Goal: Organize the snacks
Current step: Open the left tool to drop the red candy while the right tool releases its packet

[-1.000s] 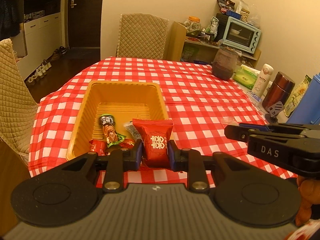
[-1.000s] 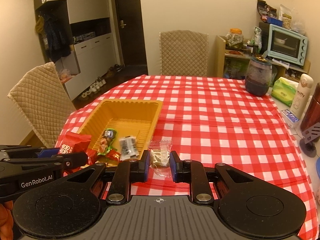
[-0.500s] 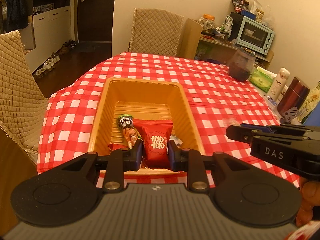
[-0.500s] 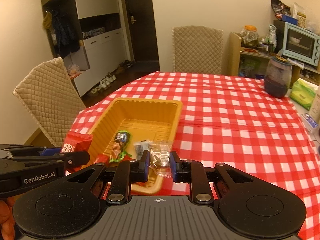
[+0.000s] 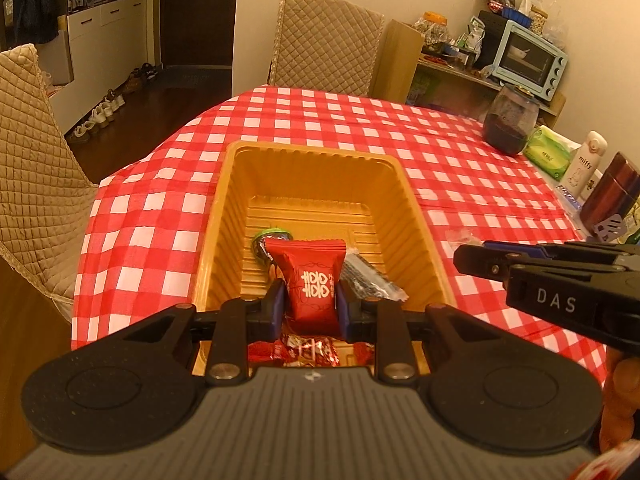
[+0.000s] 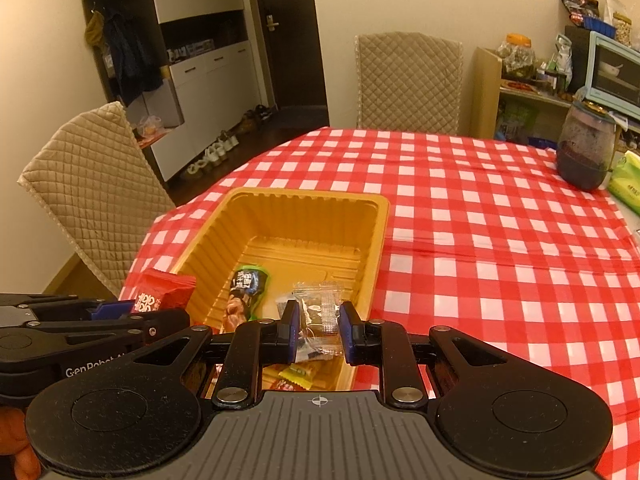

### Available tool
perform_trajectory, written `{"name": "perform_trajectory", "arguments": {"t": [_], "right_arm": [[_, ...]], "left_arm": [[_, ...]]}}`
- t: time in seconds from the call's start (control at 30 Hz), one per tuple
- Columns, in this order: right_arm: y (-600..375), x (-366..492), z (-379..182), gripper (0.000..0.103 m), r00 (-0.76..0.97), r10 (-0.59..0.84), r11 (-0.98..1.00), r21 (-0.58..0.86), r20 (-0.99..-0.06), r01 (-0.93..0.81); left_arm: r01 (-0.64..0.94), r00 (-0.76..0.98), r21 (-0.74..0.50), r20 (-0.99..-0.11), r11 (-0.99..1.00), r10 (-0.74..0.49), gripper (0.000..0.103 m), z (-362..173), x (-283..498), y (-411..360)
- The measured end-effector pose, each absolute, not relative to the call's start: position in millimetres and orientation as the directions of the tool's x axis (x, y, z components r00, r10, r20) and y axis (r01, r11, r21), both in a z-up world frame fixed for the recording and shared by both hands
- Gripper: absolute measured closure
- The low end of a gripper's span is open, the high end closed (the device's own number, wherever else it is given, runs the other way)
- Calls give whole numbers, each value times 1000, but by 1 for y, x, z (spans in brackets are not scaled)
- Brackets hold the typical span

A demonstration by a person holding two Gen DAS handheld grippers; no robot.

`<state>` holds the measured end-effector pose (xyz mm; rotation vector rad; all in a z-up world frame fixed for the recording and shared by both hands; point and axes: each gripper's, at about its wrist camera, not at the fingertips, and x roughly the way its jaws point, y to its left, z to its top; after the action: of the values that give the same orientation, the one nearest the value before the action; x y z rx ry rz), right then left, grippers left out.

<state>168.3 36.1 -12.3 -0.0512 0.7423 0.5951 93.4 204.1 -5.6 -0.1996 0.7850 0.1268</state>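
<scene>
Two tools over the yellow tray point(image 5: 224, 216) on the red-checked table point(image 5: 460, 168). Left tool point(image 5: 310, 306) is clamped on a red snack packet point(image 5: 312, 280) with white characters printed on it, held above the tray's near end; right tool point(image 6: 319, 330) is pinched tight on a clear-wrapped snack point(image 6: 320, 308), also above the tray. Down inside lies a green-topped packet point(image 6: 246, 292) beside a dark wrapper point(image 5: 368, 280). "DAS" reads on the right tool's side, "GenRobot" on the left's, and "miffy" on a white bottle point(image 5: 582, 164) at the table's far edge.
</scene>
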Motion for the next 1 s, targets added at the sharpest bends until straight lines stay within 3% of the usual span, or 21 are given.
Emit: {"name": "perform_trajectory", "arguments": {"t": [0.57, 0.7, 1.0], "right_arm": [[45, 201, -32, 81, 566, 486, 843, 186, -667, -505], [48, 202, -34, 81, 563, 487, 843, 191, -668, -502], [48, 198, -33, 81, 554, 497, 839, 208, -667, -503]], "left_arm": [[-176, 668, -103, -743, 979, 42, 79, -30, 128, 226], [-163, 661, -88, -749, 983, 43, 64, -34, 131, 223], [-179, 673, -82, -737, 980, 61, 63, -26, 114, 224]]}}
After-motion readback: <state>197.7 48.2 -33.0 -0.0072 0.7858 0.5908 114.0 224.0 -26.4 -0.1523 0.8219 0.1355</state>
